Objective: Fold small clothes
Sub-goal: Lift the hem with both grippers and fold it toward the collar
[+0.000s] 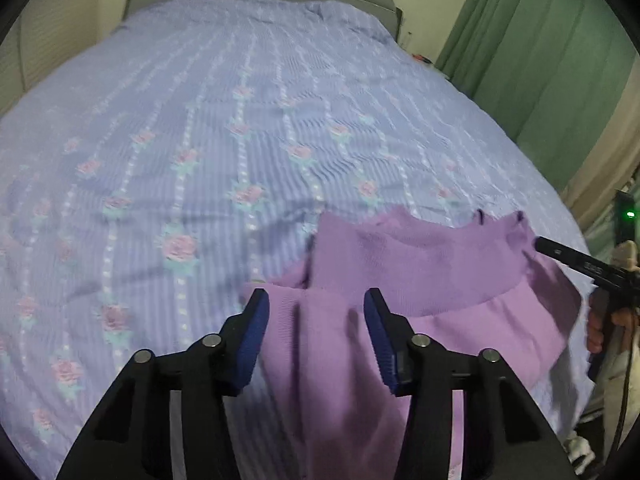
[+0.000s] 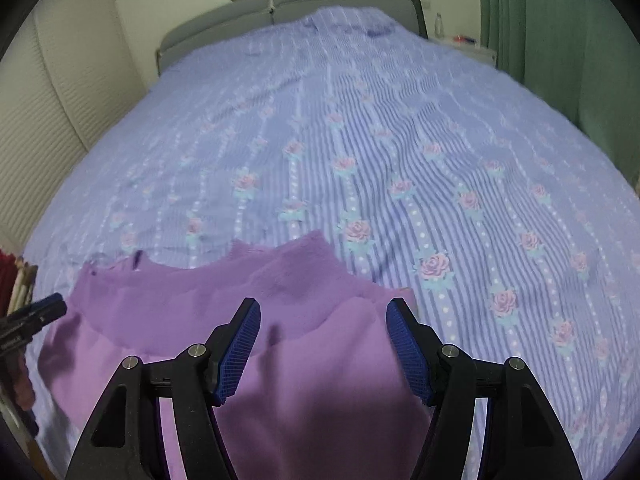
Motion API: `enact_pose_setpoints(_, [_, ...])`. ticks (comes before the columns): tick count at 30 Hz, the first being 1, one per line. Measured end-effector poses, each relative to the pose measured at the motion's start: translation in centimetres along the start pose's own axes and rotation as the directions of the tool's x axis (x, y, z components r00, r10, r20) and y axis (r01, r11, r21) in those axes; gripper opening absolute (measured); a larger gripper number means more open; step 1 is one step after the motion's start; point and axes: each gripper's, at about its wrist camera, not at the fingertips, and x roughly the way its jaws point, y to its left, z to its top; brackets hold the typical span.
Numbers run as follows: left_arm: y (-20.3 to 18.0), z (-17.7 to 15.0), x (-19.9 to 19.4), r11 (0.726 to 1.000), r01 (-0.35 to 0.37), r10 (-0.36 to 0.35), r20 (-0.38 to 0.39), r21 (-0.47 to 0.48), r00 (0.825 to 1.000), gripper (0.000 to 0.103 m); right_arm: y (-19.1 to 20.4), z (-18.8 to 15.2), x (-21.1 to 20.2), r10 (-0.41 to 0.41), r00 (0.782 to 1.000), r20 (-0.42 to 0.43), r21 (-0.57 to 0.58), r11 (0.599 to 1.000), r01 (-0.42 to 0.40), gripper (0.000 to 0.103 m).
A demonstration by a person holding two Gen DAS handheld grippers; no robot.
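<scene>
While both of my grippers point down at the near edge of the bed (image 1: 200, 120), the garment (image 1: 400, 264), a small purple knit piece, lies flat on the bedspread (image 2: 440, 160) directly beyond their tips.

Left gripper (image 1: 316, 300): jaws stand apart, nothing pinched. In its own view the garment's lighter ribbed band passes under the gap between the blue pads (image 1: 256, 320); neither pad presses on the cloth. The bulk of the garment spreads to the right of this gripper.

Right gripper (image 2: 324, 312): jaws stand wider apart, likewise holding nothing. The garment lies beneath and ahead of the gap and extends mainly to the left, its far edge scalloped against the bedspread. The right pad (image 2: 408, 344) sits near the garment's right edge.

Each gripper shows in the other's view: the right one enters from the right edge of the left view, its black finger tip just beside the garment's upper right corner; the left one appears at the left edge of the right view, near the garment's left corner. Whether those tips touch cloth I cannot tell.

Fingers (image 1: 596, 320) of my hand show behind the right gripper. A grey headboard (image 2: 320, 0) and green curtain (image 1: 540, 60) bound the bed.
</scene>
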Motion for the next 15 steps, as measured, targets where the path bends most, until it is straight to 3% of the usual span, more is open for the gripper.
enact_pose_setpoints(6, [0.1,-0.5,1.4,0.998,0.045,-0.047,-0.051,-0.036,0.998,0.028,-0.5,-0.7,1.5,-0.016,0.999,-0.041,-0.005,1.000,0.016,0.060])
enact_pose_setpoints(8, [0.1,-0.7,2.0,0.998,0.048,-0.051,-0.066,-0.050,0.997,0.028,-0.6,-1.0,1.5,0.003,0.999,-0.040,0.000,1.000,-0.003,0.046])
enact_pose_setpoints(9, [0.1,-0.7,2.2,0.998,0.043,-0.046,-0.070,-0.047,0.996,0.026,-0.7,-1.2,1.5,0.015,0.999,-0.044,0.009,1.000,-0.015,0.044])
enact_pose_setpoints(10, [0.1,-0.7,2.1,0.998,0.035,-0.038,-0.060,-0.055,0.997,0.015,-0.8,-1.2,1.6,0.014,0.999,-0.047,0.016,1.000,-0.014,0.038])
enact_pose_setpoints(11, [0.0,-0.9,1.5,0.996,0.049,-0.052,-0.039,-0.068,0.998,0.010,-1.0,-1.3,1.5,0.006,0.999,-0.043,0.022,1.000,-0.005,0.024])
enact_pose_setpoints(15, [-1.1,-1.9,-2.0,0.998,0.057,-0.054,0.081,-0.037,0.995,0.009,-0.9,-1.6,-0.3,0.000,0.999,0.033,0.029,1.000,-0.001,0.019])
